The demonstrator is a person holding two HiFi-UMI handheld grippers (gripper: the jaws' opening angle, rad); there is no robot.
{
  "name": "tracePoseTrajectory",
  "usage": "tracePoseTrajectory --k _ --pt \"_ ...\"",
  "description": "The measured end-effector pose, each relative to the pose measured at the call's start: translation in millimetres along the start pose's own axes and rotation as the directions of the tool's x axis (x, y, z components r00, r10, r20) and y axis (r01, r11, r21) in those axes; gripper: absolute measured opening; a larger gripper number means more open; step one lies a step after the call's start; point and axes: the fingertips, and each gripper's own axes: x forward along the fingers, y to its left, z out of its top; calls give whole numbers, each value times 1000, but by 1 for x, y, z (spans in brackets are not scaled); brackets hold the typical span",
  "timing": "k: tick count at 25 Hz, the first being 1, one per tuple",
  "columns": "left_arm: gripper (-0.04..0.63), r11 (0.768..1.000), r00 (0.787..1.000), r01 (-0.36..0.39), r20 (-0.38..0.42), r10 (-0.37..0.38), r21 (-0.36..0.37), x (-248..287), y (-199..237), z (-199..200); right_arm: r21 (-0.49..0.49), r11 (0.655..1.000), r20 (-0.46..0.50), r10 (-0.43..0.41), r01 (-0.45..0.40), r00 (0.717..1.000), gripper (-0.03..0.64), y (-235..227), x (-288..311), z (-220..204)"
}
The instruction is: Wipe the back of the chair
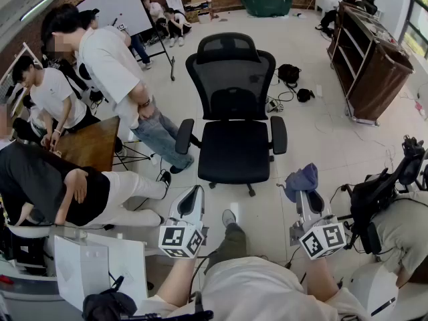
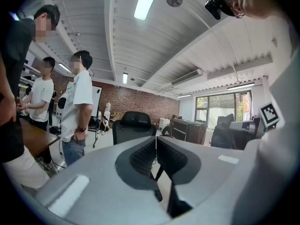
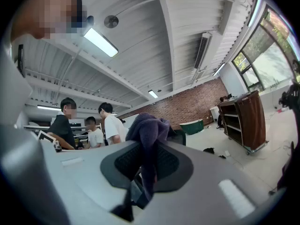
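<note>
The black mesh chair (image 1: 235,112) is standing on the pale floor (image 1: 314,139), its seat turned toward the two claws and apart from both. The right claw (image 3: 146,161) is gripping a bunched purple cloth (image 3: 149,128). The left claw (image 2: 155,146) is resting pressed together, holding nothing.

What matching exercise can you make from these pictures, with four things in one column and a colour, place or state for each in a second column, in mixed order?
Things:
1. chair
2. cloth
3. bathtub
4. left hand-held gripper

Descriptions:
A. dark green, at the far end of the room
B. jaws together, nothing between them
C. black, with a mesh back, in the middle of the floor
D. purple, clamped in the right hand-held gripper

Pairs: 1-C, 2-D, 3-A, 4-B.
</note>
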Motion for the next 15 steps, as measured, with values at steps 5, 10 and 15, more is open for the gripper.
tracePoseTrajectory --k 5,10,15 --pt "64 1000 999 23 24 -23 0 37 65 29 12 1000 -18 6 -6 1000 46 23 69 -10" --pt "55 999 998 27 47 -28 33 80 128 50 -21 1000 -2 -8 7 1000 46 35 153 -9" --pt "55 998 999 31 39 -33 49 125 183 50 -36 999 13 -21 21 1000 46 41 219 -21"
